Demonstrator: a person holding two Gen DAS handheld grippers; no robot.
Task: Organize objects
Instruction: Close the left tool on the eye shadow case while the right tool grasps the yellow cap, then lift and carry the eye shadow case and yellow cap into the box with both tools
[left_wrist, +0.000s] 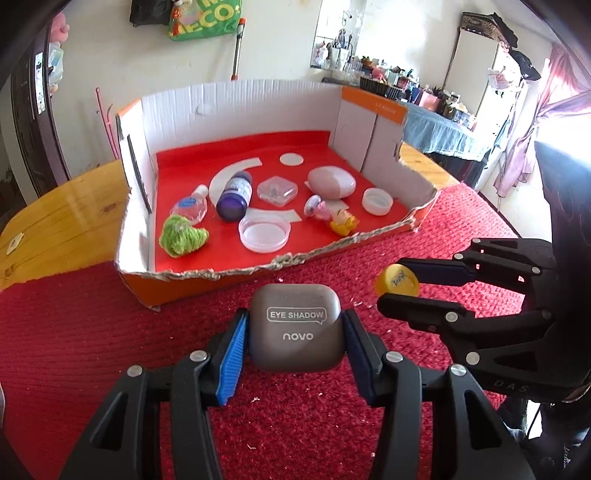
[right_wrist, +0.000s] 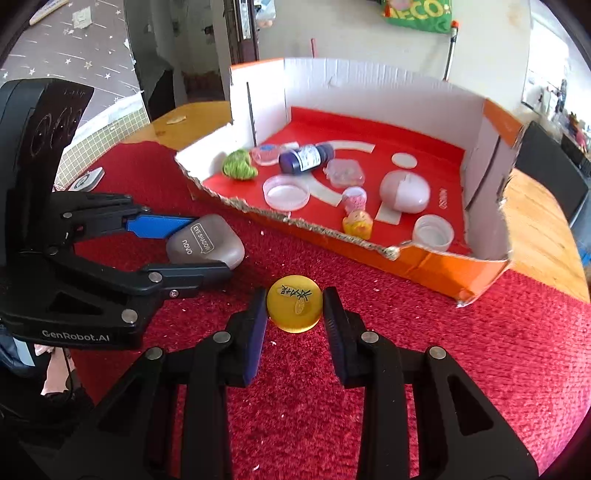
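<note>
Clamped in my left gripper (left_wrist: 293, 332) sat the grey eye-shadow case (left_wrist: 293, 326) on the red cloth (left_wrist: 92, 332); my right gripper (right_wrist: 294, 310) pinched the yellow cap (right_wrist: 294, 308) just beside it. Behind both stood 1 cardboard tray (left_wrist: 221, 273) of small items.

Right gripper (right_wrist: 294, 308): pads pressed on both sides of yellow cap (right_wrist: 294, 308)
Left gripper (right_wrist: 208, 243): clamps grey case (right_wrist: 207, 242)
Surface: red cloth (right_wrist: 443, 350)
Behind: cardboard box (right_wrist: 424, 258) holding small items
</note>
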